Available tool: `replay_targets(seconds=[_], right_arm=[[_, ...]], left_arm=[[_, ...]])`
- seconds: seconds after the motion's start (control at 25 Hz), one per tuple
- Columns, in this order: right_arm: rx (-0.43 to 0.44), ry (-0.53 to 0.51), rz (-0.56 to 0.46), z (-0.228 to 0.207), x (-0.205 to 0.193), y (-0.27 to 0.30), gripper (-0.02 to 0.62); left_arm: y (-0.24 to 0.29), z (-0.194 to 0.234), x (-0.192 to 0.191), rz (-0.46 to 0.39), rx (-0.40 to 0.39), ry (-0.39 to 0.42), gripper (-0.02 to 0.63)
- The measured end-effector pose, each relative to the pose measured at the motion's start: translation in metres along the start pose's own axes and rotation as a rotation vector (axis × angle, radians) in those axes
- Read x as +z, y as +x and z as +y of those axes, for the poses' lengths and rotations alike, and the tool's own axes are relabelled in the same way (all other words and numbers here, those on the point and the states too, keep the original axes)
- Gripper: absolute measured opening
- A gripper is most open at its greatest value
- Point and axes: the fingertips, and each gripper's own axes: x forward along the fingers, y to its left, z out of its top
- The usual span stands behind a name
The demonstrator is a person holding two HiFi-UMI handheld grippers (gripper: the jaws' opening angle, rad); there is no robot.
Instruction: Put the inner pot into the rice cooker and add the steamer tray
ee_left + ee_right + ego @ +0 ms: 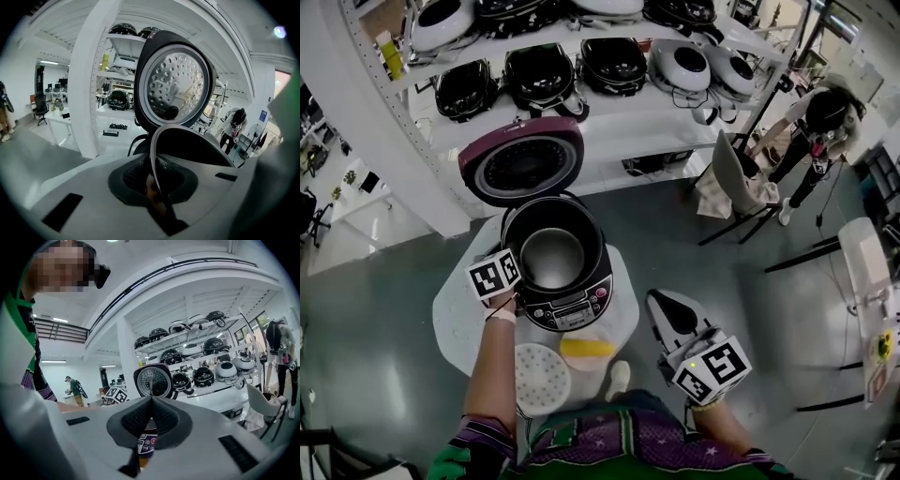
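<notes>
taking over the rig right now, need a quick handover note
Left gripper: shut on the inner pot rim, at the left side of the open rice cooker.
Right gripper: shut, empty, off to the cooker's right.
Steamer tray: flat on the table, in front of the cooker.
Done: pot is in the cooker; full seating can't be told.
Left: release the rim, fetch the tray, set it in.

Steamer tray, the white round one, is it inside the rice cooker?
No, the white round steamer tray lies on the white table, outside the dark open rice cooker.
</notes>
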Motion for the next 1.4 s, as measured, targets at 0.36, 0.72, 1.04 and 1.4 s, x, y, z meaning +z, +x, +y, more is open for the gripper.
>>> replay_targets(seconds=[0.36, 0.72, 1.04, 1.4], right_arm=[[-0.018, -0.004, 0.003, 0.003, -0.001, -0.005, 0.006], [-0.034, -0.004, 0.003, 0.013, -0.001, -0.011, 0.006], [-0.038, -0.015, -0.005, 0.027, -0.001, -0.014, 0.006], [-0.025, -0.044, -0.023, 0.066, 0.002, -0.016, 0.006]], left_arm=[[0.009, 0.003, -0.009, 0.04, 0.024, 0.039, 0.04], [0.008, 0.009, -0.015, 0.084, 0.041, 0.09, 0.109], [-0.006, 0.019, -0.016, 0.048, 0.023, 0.088, 0.127], [-0.053, 0.042, -0.033, 0.003, 0.0, 0.063, 0.127]])
